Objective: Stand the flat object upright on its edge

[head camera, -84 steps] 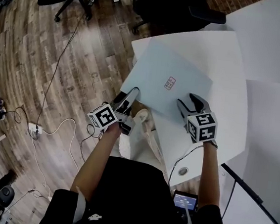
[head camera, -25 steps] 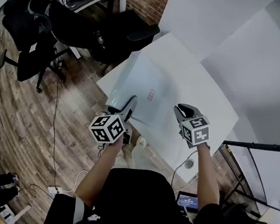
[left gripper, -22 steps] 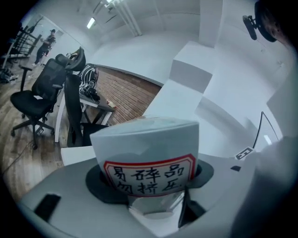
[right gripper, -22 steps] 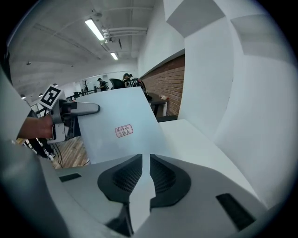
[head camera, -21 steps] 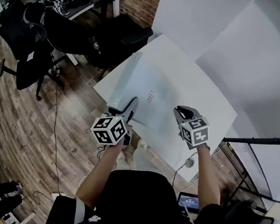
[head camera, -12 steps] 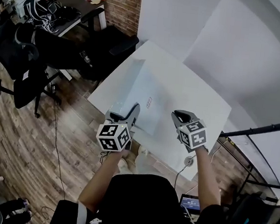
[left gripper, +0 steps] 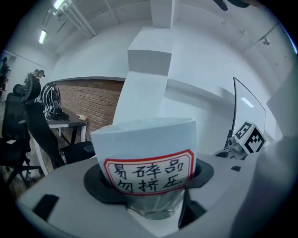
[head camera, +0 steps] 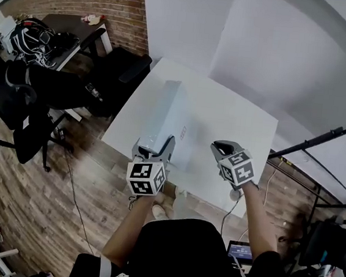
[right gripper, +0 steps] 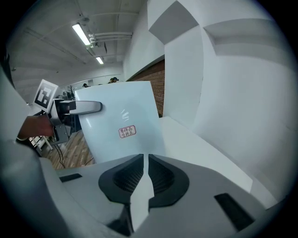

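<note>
On the white worktop [head camera: 239, 126], the pale flat panel [head camera: 174, 119] is leaning almost upright, lower edge resting on the surface. It is looking light, stiff and slick, its red-framed sticker [right gripper: 127, 131] warning of fragility, so a gentle edge grip seems wisest. The left tongs [head camera: 156, 144], nearly level, are clamping its raised near edge. The right tongs [head camera: 220, 149], angling down just right of it, have just been closing and are sitting almost together, empty.

My pale-blue flat package [head camera: 176, 120], with a red-bordered label [head camera: 183, 131] on its face, is tipped up steeply on one long edge near the worktop's [head camera: 235, 129] left edge. My left tongs [head camera: 157, 143] pinch its raised near end.
</note>
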The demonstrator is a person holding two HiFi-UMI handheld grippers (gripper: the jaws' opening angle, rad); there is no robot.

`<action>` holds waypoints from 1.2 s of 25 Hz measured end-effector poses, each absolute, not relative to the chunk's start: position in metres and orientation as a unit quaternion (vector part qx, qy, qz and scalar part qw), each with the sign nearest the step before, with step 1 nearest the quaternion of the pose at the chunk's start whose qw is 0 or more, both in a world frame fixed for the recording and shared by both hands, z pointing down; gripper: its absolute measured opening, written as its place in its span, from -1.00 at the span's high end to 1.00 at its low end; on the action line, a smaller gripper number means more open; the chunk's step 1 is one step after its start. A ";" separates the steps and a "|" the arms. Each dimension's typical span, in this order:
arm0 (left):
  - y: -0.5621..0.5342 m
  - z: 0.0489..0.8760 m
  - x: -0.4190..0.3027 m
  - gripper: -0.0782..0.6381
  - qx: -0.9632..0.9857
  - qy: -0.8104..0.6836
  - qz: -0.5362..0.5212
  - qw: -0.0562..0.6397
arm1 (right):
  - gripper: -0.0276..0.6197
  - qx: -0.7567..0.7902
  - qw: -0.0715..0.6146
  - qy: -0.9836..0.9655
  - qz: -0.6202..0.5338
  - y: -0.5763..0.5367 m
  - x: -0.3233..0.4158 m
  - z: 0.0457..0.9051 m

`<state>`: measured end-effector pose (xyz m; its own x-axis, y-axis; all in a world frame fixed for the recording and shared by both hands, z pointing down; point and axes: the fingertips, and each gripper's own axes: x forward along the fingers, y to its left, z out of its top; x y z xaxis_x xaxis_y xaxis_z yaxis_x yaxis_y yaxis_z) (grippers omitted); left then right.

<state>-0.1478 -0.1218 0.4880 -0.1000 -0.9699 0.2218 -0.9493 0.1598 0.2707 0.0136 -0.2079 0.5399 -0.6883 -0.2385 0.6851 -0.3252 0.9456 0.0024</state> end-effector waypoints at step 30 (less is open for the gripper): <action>-0.149 0.476 -0.045 -0.12 0.736 -0.668 0.076 0.082 | 0.78 0.266 0.305 -0.905 0.130 -0.161 0.115 0.535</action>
